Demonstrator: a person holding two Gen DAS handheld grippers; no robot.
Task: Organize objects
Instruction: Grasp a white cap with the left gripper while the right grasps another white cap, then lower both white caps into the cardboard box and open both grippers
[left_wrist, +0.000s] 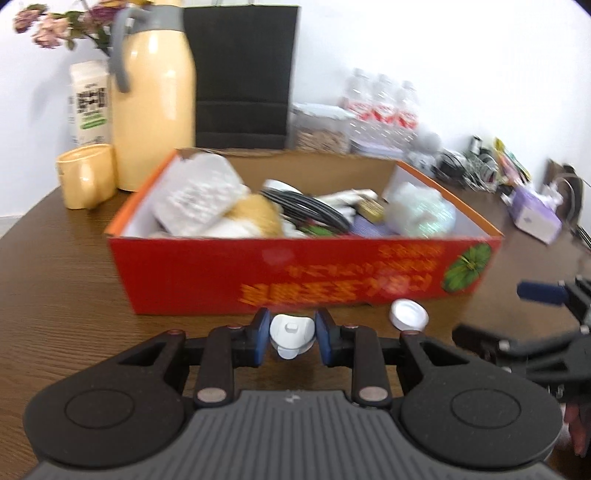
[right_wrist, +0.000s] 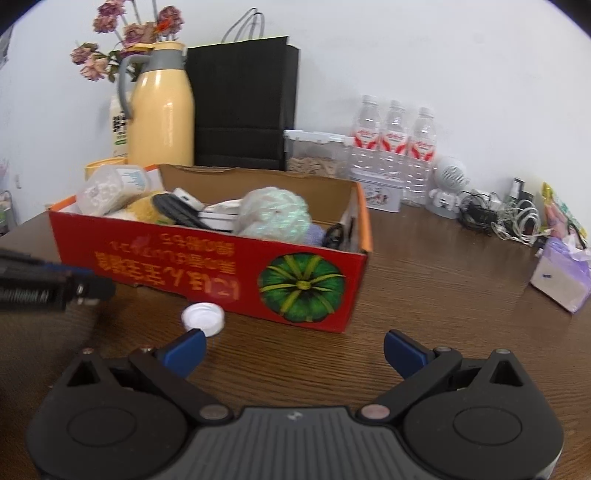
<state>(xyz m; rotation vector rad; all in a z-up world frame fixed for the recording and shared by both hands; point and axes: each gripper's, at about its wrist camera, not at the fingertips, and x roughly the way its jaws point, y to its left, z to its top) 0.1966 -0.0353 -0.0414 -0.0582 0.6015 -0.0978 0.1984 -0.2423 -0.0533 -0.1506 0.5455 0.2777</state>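
My left gripper (left_wrist: 291, 338) is shut on a small white plastic object (left_wrist: 291, 332), held just in front of the red cardboard box (left_wrist: 258, 273). The box holds several items: a plastic tub, black cable, plush toy, pale green yarn ball (right_wrist: 273, 216). A white bottle cap (left_wrist: 409, 314) lies on the table right of my left gripper; in the right wrist view the cap (right_wrist: 203, 317) lies just ahead of the left fingertip. My right gripper (right_wrist: 295, 354) is open and empty, near the box's front right corner (right_wrist: 314, 288). The left gripper shows at the left edge (right_wrist: 55, 284).
Behind the box stand a yellow thermos (right_wrist: 162, 107), yellow mug (left_wrist: 86, 175), black paper bag (right_wrist: 243, 103), clear container, three water bottles (right_wrist: 393, 147) and a white robot figure (right_wrist: 448, 188). Tangled cables and a purple tissue pack (right_wrist: 561, 277) lie at the right. The table is brown wood.
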